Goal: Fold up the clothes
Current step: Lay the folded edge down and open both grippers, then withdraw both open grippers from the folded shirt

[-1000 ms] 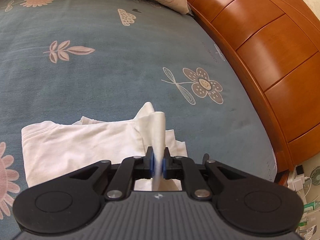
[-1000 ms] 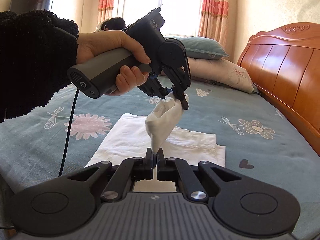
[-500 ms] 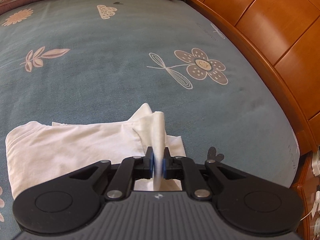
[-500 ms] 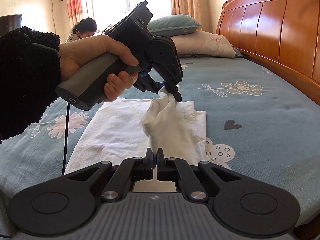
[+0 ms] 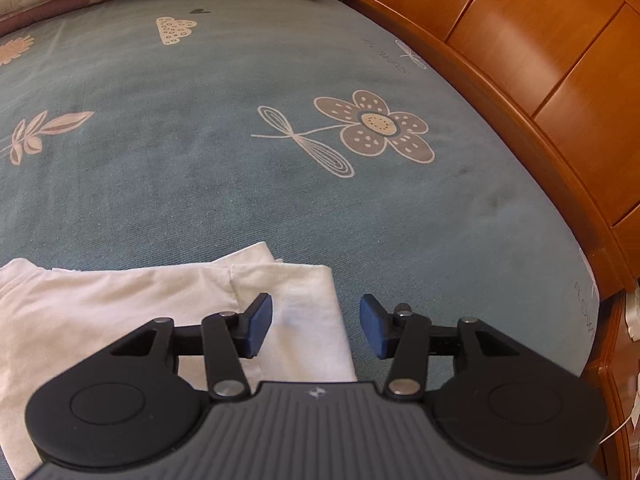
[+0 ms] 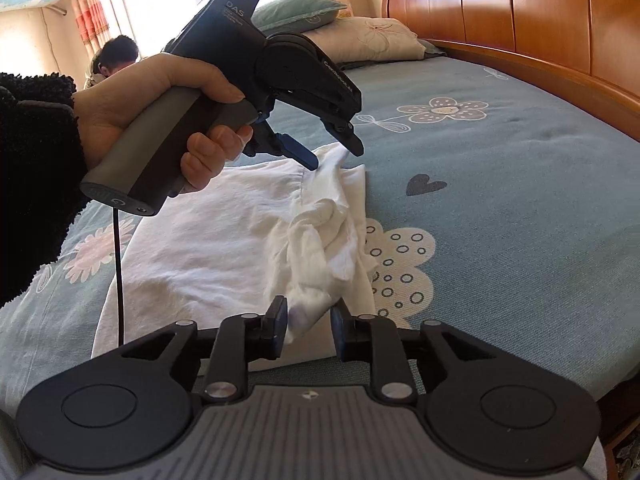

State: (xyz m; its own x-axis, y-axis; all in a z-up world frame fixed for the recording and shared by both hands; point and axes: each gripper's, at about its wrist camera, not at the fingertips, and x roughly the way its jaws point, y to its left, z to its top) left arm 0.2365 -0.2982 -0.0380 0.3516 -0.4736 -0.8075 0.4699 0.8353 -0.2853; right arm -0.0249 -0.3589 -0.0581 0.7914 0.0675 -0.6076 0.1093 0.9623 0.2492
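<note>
A white garment lies folded on the blue-green flowered bedsheet. My left gripper hovers just over its right-hand folded edge; its jaws are opening and nothing is between the blue pads. In the right wrist view the same left gripper, held by a hand, hangs over the far corner of the garment. My right gripper is at the near corner with its jaws opening. A crumpled bunch of the cloth still sits loosely between its pads.
A wooden headboard curves along the right of the bed. Pillows are stacked at the far end. A black cable dangles from the left gripper's handle. Another person sits far back by the window.
Both grippers lowered the pinched white cloth onto the garment and then spread their jaws. The cloth dropped flat out of the left gripper and slackened in the right one.
</note>
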